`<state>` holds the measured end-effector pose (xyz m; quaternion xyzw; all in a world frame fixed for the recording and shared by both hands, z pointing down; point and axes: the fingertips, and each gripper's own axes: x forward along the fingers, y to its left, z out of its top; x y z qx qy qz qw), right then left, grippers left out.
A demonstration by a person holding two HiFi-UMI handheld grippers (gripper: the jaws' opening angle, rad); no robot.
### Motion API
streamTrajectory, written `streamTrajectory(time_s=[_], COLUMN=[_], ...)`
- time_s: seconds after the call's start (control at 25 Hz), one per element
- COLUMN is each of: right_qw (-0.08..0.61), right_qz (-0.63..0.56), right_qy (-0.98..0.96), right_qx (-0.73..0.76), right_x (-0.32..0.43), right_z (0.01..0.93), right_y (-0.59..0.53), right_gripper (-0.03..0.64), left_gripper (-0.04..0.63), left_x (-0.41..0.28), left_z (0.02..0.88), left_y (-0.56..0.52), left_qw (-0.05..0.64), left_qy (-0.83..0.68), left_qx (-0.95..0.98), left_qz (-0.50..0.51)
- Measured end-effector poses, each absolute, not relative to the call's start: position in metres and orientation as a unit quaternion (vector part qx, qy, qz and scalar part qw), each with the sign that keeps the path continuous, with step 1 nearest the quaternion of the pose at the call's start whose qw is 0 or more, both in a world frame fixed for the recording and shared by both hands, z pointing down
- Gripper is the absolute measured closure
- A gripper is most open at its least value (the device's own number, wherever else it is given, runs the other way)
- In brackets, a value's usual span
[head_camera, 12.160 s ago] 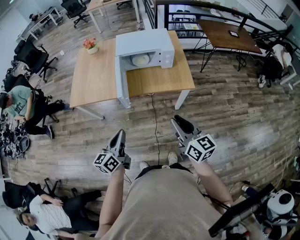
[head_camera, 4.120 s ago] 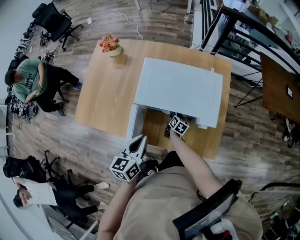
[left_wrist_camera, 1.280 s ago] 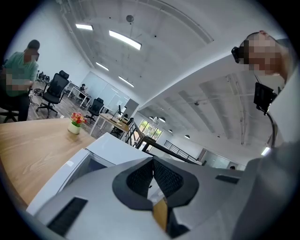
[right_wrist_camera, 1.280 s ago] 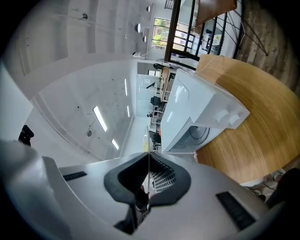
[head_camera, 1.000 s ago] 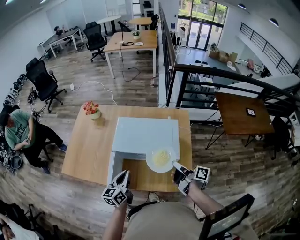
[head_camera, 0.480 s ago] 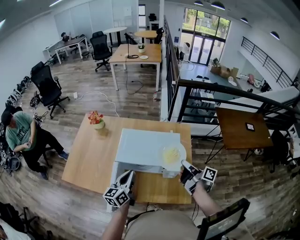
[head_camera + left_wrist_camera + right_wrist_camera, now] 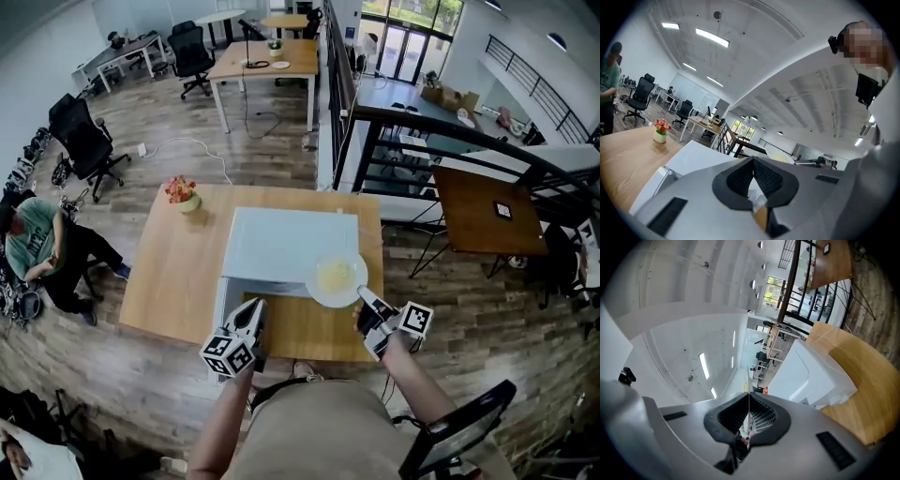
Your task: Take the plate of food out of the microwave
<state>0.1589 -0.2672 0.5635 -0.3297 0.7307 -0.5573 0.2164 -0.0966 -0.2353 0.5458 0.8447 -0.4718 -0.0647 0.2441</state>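
Right gripper (image 7: 748,416): jaws pressed together on the thin rim of a white plate (image 7: 749,389), which is seen edge-on.
White microwave (image 7: 811,376): standing on the wooden counter (image 7: 872,394).
Black railing (image 7: 790,282): beyond the counter's far edge.

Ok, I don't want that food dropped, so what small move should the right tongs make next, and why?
Probably lower the plate onto the bare table in front of the microwave. The right tongs pinch it by its rim alone, it hangs in the air outside the oven, and the wood below it shows nothing in the way.
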Motion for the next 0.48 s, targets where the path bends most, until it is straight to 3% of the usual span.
streamTrajectory(time_s=[0.28,0.48], right_qw=[0.172,0.094], right_qz=[-0.594,-0.620], right_qy=[0.726,0.716], right_qx=[-0.301,-0.306], right_x=[0.133,0.102], right_z=[0.625,0.680], right_y=[-0.244,-0.219], right_gripper=[0.603,0.603], left_gripper=[0.591,0.591], left_x=[-0.095,-0.104], left_z=[0.594,0.618], left_y=[-0.216,-0.201], left_qw=[0.289,0.306], left_qy=[-0.481,-0.493], left_qx=[0.827,0.814], left_qz=[-0.043,-0.025])
